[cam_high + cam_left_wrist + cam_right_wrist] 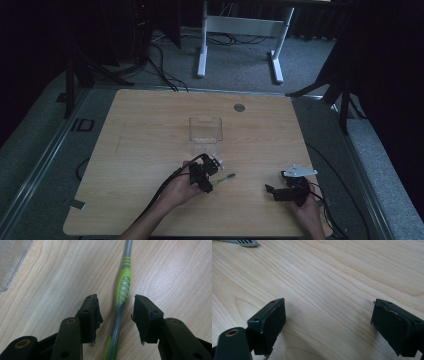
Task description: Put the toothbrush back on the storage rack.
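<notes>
Toothbrush [123, 287] — grey with lime-green ribbed grip; table [150, 130] pale wood grain — clear container [205, 134].

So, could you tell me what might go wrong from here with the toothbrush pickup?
The left hand-held gripper is open astride the toothbrush, which lies flat on the table. Its handle is thin and curved, so it may pivot or slip as the jaws close. The clear container stands close beyond and could be knocked.

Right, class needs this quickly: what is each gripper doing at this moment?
Left gripper: open, jaws on either side of the toothbrush handle, not clamped.
Right gripper: open, holding nothing, over bare table.
</notes>
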Motion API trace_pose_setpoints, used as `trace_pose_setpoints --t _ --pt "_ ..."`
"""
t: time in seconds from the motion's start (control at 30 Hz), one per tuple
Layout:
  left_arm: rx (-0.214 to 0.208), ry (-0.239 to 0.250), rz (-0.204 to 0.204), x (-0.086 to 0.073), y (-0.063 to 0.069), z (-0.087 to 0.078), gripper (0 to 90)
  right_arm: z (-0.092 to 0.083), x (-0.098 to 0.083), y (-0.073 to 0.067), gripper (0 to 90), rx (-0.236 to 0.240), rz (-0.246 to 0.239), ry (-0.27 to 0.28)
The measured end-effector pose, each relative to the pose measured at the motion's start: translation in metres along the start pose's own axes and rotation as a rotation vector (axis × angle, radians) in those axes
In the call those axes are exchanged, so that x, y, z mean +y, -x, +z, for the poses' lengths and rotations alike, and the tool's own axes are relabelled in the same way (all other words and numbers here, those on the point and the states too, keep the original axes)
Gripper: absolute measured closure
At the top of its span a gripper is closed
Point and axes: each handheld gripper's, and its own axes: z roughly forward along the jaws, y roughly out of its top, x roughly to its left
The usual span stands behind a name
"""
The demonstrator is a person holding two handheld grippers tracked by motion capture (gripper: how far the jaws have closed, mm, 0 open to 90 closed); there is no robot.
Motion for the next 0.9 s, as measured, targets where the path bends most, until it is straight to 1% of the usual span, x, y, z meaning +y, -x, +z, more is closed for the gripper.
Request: trace_pose_setpoints --t 0.1,0.37,0.6,0.9 --pt "0.003 -0.009 -0.001 0.0 0.0001 0.0009 57.2 0.0 0.0 0.0 12.0 0.0 0.0 0.0" --pt "-0.006 -0.034 0.004 0.0002 -0.0003 0.0035 61.8 0.0 0.0 0.0 12.0 0.0 0.0 0.0" --pt "-0.01 -0.06 0.018 0.0012 0.0004 0.0061 65.3 0.0 0.0 0.0 12.0 0.0 0.0 0.0" --pt "-0.031 -0.067 0.025 0.0017 0.0001 0.0067 73.0 0.0 0.0 0.0 12.0 0.0 0.0 0.0"
